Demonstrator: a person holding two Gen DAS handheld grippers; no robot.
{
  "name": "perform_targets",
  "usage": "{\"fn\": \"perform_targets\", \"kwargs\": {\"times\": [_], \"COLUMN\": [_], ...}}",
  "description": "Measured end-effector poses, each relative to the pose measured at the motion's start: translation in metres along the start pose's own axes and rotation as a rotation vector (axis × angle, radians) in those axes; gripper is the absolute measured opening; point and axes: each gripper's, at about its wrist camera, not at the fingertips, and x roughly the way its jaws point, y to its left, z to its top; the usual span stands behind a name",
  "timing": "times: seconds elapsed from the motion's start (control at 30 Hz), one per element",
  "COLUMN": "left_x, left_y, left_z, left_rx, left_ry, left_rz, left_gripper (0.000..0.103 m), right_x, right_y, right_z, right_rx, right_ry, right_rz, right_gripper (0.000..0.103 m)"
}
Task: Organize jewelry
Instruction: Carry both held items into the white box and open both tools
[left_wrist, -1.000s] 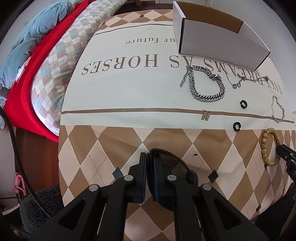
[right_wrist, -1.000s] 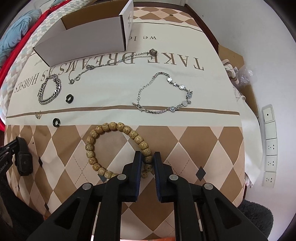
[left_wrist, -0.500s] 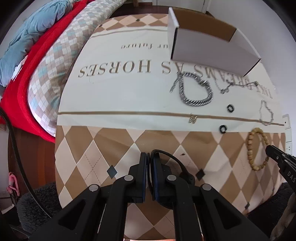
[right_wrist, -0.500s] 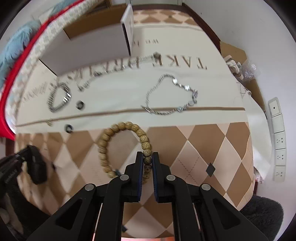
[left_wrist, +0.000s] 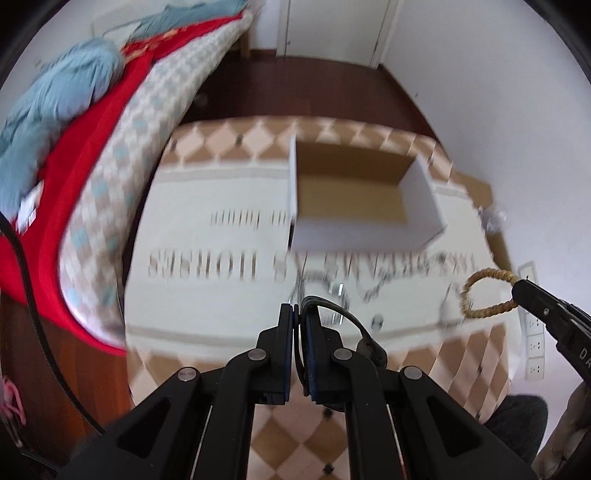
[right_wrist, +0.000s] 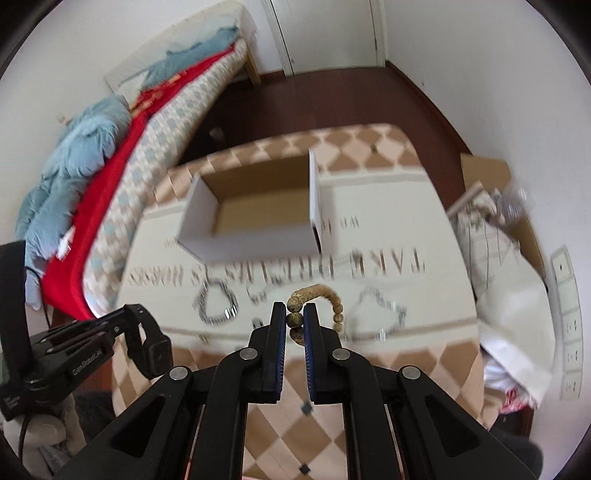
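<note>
The bead bracelet (right_wrist: 320, 295) has been lifted off the tablecloth (right_wrist: 369, 229), pinched by the right gripper (right_wrist: 294, 320) below the open box (right_wrist: 255, 218); the left gripper (left_wrist: 298, 317) is closed on a black watch strap (left_wrist: 347, 317)

An open box (right_wrist: 255, 218) sits at the far middle of the bench (right_wrist: 369, 369). Chains (right_wrist: 216, 304) lie nearer than it. The bed (right_wrist: 155, 147) runs along the bench's left side.
</note>
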Motion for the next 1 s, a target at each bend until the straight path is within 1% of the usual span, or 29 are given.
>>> {"fn": "perform_targets", "kwargs": {"times": [0.17,0.2,0.3,0.37,0.53,0.73,0.83,0.93,1.0], "left_x": [-0.005,0.0,0.017,0.036,0.084,0.117,0.127,0.129,0.126], "left_y": [-0.005,-0.006,-0.006,-0.007,-0.011,-0.007,-0.008,-0.012,-0.014], "left_z": [0.058,0.073,0.099,0.114,0.132,0.137,0.138,0.139,0.141], "left_rx": [0.042,0.047,0.056,0.062,0.088,0.057,0.047,0.037,0.034], "left_ry": [-0.05,-0.043,-0.022,0.008,0.098,0.173,0.214,0.223,0.221], "left_rz": [-0.017,-0.03,-0.041,-0.047,-0.053,-0.085,-0.095,-0.107,-0.109], "left_gripper": [0.004,0.004,0.004,0.004,0.004,0.005,0.012,0.014,0.028], "right_x": [-0.009,-0.006,0.013,0.028,0.075,0.113,0.125,0.136,0.14], "right_y": [0.004,0.005,0.009,0.011,0.014,0.014,0.016,0.018,0.018], "right_z": [0.053,0.064,0.094,0.105,0.128,0.135,0.135,0.134,0.134], "right_rx": [0.001,0.0,-0.005,-0.012,-0.03,-0.015,-0.02,-0.02,-0.015], "right_ry": [-0.04,-0.038,-0.015,0.003,0.073,0.142,0.173,0.216,0.233], "right_rz": [0.056,0.069,0.087,0.083,0.068,0.099,0.116,0.135,0.125], "right_gripper": [0.009,0.009,0.009,0.009,0.009,0.01,0.01,0.01,0.011]}}
